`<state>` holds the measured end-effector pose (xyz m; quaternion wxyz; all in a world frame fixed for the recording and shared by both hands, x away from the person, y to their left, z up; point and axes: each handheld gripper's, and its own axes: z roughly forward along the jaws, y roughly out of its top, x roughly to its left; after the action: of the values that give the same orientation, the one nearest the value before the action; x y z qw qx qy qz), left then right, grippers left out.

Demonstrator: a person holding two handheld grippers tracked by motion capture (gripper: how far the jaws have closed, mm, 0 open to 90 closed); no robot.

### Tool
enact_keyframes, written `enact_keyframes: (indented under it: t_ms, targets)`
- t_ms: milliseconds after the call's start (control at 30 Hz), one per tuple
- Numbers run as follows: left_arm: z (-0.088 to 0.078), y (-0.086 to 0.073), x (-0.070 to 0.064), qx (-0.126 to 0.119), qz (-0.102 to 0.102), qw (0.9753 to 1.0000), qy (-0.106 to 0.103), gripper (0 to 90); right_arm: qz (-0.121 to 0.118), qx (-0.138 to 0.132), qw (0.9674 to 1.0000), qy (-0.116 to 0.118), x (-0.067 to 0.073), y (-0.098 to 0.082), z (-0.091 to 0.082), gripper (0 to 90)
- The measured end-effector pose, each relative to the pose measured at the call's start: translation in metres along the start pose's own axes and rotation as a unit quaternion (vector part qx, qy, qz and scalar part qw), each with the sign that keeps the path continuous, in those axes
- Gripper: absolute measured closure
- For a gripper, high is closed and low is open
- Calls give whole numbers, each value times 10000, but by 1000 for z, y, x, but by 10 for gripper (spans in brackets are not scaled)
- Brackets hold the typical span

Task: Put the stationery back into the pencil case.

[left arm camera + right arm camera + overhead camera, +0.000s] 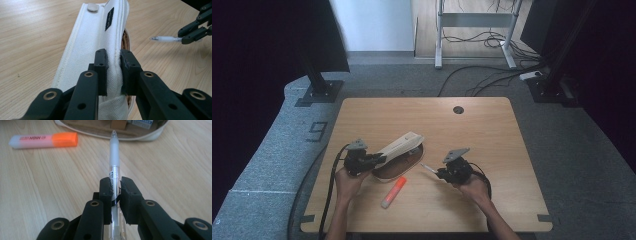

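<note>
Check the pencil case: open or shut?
Open. The left tongs hold the white flap of the pencil case lifted; the right gripper view shows items inside its mouth.

White fabric pencil case [87,45] with tan interior, orange-and-white highlighter [43,140], clear frosted pen [114,162], light woodgrain table [492,140].

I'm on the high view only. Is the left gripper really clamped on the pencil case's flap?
Observer: Yes. In the left gripper view the left gripper pinches a fold of the white pencil case between its pads.
Operator: And the pen on the right?
Observer: The right gripper clamps the clear pen by its barrel, tip aimed at the case's open mouth.
Operator: Anything inside the case?
Observer: The right gripper view shows a brown lining and small boxed items, too cropped to name.
</note>
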<state>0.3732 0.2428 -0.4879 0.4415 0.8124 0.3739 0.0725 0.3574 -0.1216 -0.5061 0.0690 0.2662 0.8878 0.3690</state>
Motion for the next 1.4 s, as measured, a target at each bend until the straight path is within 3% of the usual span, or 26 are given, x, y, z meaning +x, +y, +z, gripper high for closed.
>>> enact_keyframes:
  t_ms: [700, 967, 1400]
  targets:
    - [-1, 2, -1, -57, -7, 10000, 13, 770, -413, 260, 9987, 167, 3, 55, 43, 783]
    - [-1, 2, -1, -61, -8, 10000, -3, 770, -501, 421, 9975, 250, 6, 66, 63, 783]
    - [-1, 2, -2, -53, -6, 10000, -20, 769, -658, 398, 9968, 231, 10, 83, 85, 783]
